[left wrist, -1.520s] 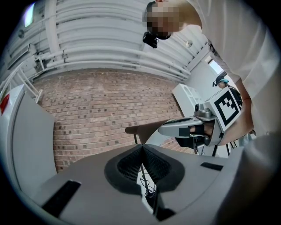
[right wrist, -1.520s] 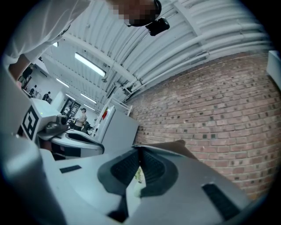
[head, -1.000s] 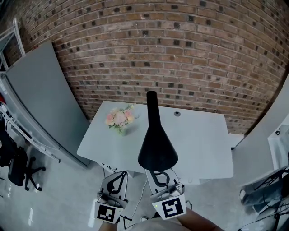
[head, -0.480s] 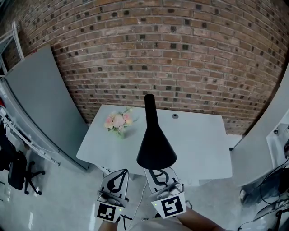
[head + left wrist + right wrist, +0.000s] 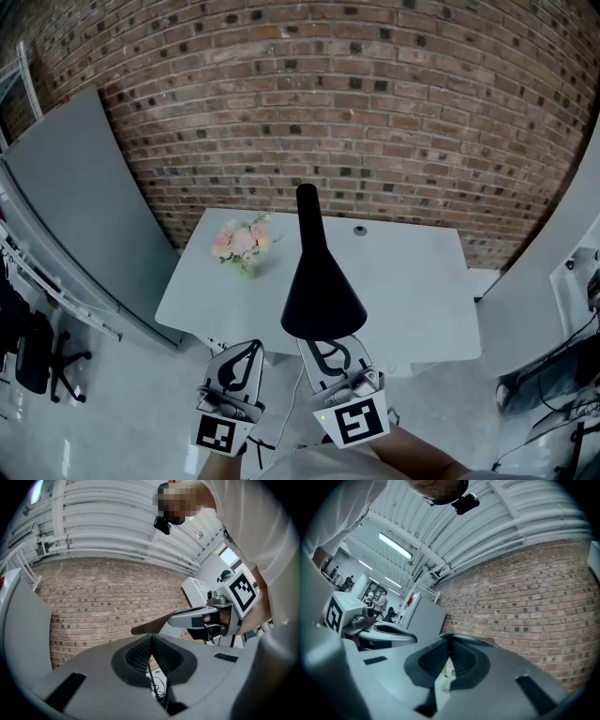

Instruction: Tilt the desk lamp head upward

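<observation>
The black cone-shaped desk lamp head [image 5: 319, 281] stands over the white desk [image 5: 412, 291] in the head view, its narrow neck pointing toward the brick wall. Just below its wide rim is my right gripper [image 5: 325, 345], shut, its tips partly hidden by the shade. My left gripper [image 5: 249, 347] is beside it to the left, also shut. In the left gripper view the pads [image 5: 140, 656] meet with nothing between them. The right gripper view shows its pads [image 5: 436, 660] pressed together and empty too. Neither gripper touches the lamp.
A small bunch of pink flowers [image 5: 239, 244] sits at the desk's back left, a round grommet [image 5: 360, 231] near the back edge. A grey panel [image 5: 75, 206] leans at the left, an office chair [image 5: 37, 356] below it. Cables [image 5: 553, 384] lie at the right.
The view has shifted slightly, so the desk and lamp sit a little higher in frame. Both grippers stay shut, low and close together below the lamp shade.
</observation>
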`<state>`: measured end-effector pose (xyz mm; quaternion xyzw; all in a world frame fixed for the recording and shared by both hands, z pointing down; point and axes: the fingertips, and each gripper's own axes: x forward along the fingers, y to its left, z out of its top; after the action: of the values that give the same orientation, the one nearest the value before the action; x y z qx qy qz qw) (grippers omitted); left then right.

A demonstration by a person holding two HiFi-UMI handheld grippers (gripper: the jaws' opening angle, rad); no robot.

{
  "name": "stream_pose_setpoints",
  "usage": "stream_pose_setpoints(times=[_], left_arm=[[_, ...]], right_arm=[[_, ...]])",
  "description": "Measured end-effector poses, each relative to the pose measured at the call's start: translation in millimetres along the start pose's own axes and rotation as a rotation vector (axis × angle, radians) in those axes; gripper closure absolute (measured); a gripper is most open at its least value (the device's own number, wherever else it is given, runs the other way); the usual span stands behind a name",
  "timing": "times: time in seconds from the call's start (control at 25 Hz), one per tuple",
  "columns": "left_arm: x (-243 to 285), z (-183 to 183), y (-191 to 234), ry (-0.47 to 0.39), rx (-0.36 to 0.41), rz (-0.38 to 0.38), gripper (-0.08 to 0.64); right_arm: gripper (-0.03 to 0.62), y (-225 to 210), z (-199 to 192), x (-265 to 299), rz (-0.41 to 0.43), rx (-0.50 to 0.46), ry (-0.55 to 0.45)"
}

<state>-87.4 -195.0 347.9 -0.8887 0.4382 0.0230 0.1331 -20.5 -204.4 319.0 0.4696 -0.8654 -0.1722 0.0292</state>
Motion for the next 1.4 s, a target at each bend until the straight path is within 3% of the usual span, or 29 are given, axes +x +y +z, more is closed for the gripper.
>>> stream_pose_setpoints(times=[1.4], left_arm=[[-1, 15, 2, -0.041, -0.02, -0.036, 0.555]], right_arm=[[0.575, -1, 21, 9, -0.049, 0.054, 0.023]])
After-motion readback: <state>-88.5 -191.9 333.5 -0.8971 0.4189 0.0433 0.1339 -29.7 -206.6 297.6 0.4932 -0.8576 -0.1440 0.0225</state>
